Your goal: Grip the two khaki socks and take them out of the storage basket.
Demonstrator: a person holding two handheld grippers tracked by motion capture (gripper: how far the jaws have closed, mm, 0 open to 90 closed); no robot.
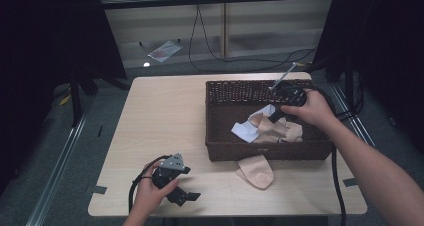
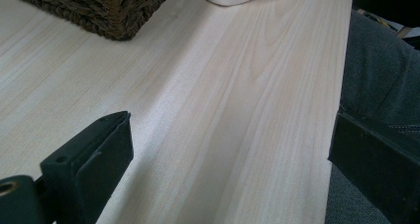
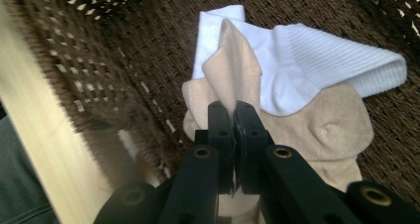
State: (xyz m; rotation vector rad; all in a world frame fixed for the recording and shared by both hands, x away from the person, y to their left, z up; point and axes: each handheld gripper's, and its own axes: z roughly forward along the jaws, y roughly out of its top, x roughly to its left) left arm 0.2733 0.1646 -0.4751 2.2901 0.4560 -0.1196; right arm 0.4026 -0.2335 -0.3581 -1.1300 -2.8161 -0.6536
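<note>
Beige knit sock [image 3: 233, 60] inside the wicker basket [image 1: 220, 148] at the right of the table [image 1: 165, 126], pinched at a raised fold by the right gripper [image 3: 236, 107], jaws pressed together on the fabric; a white sock [image 3: 317, 60] lies touching it on the far side. Looks light, soft and floppy, so it will likely drape and may drag its neighbour; a mid-fold pinch seems fine. Left gripper [image 1: 181, 188] rests near the table's near edge, jaws spread, empty; another beige sock [image 1: 256, 170] lies just outside the basket.
</note>
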